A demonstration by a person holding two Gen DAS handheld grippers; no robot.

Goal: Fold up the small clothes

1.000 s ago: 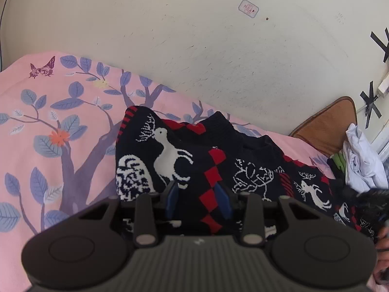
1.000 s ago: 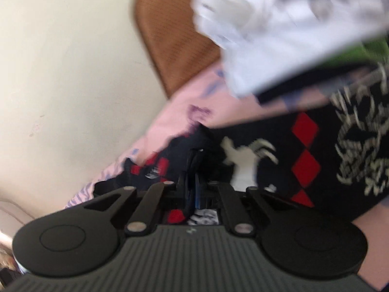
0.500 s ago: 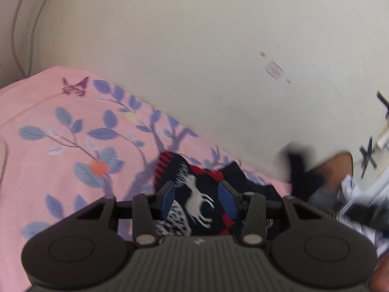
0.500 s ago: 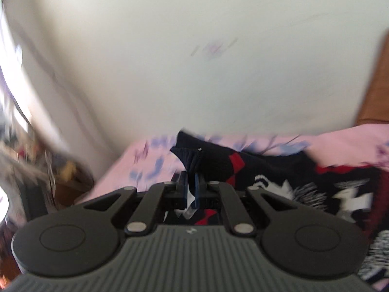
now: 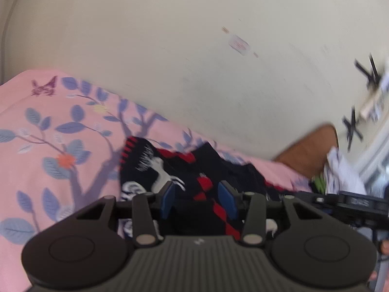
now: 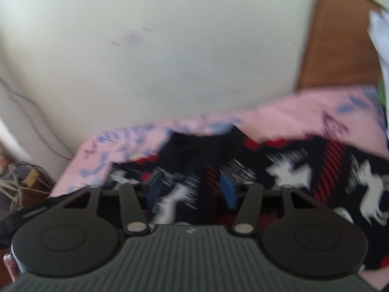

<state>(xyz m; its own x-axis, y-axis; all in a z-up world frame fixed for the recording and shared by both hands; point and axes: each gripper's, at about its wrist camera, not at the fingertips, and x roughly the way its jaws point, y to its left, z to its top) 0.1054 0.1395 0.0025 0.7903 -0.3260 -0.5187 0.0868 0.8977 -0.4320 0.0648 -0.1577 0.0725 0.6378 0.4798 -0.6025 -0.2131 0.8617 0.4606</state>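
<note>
Both pairs of jaws stood spread wide with nothing between their blue pads. That was new for the right gripper (image 6: 192,188), which half a second before had been pinched shut on a bunched edge of the dark reindeer-patterned sweater (image 5: 184,177); it had since let go, and the fabric now lay loose beneath and ahead of it. The left gripper (image 5: 198,200) had been parted a second earlier too, and it hovered low over the near part of the same garment, its pads framing a column of red diamonds. The sweater rested rumpled on the pink bedsheet (image 5: 48,150) printed with blue leaves, close to the cream wall (image 5: 170,48). Off to the right, a brown chair back (image 5: 311,150) and a heap of white clothing (image 5: 342,170) sat well apart from the work. Judging from this, one fold or carry had just been released, and the garment probably needed smoothing before the next fold. Heavy blur in the right view hid finer detail.
</note>
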